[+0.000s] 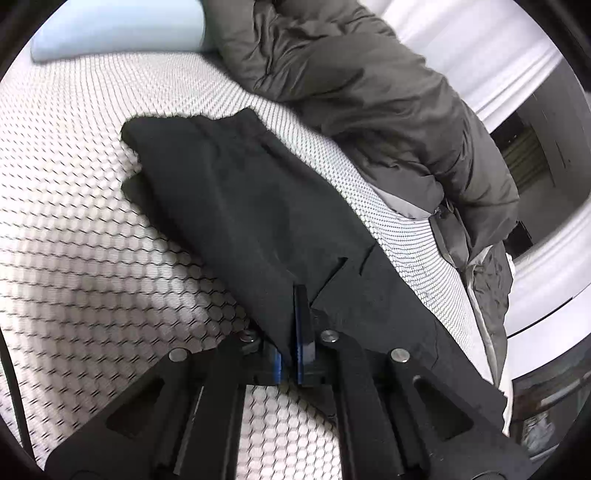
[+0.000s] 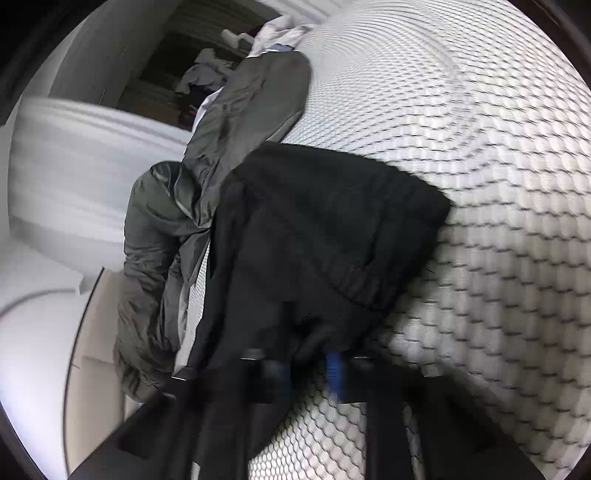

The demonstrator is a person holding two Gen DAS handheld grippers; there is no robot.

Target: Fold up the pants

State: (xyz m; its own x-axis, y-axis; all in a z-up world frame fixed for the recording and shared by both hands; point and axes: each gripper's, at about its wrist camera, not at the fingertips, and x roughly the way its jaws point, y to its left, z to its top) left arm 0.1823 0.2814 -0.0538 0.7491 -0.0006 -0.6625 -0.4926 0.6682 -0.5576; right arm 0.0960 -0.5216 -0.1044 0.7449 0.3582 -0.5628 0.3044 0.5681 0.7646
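The black pants [image 1: 251, 199] lie folded lengthwise on the white honeycomb-patterned bed [image 1: 81, 258]. My left gripper [image 1: 295, 332] is shut on the near edge of the pants, with cloth pinched between its blue-padded fingers [image 1: 302, 332]. In the right wrist view the pants [image 2: 317, 236] show their elastic waistband end, lifted and bunched. My right gripper [image 2: 306, 365] is shut on this end of the pants; the view is blurred by motion and the left finger is partly hidden by cloth.
A grey puffy jacket [image 1: 369, 96] lies along the bed's far side, just beyond the pants; it also shows in the right wrist view [image 2: 207, 192]. A pale blue pillow [image 1: 118, 29] sits at the bed's far corner. White furniture [image 2: 74, 170] stands past the bed edge.
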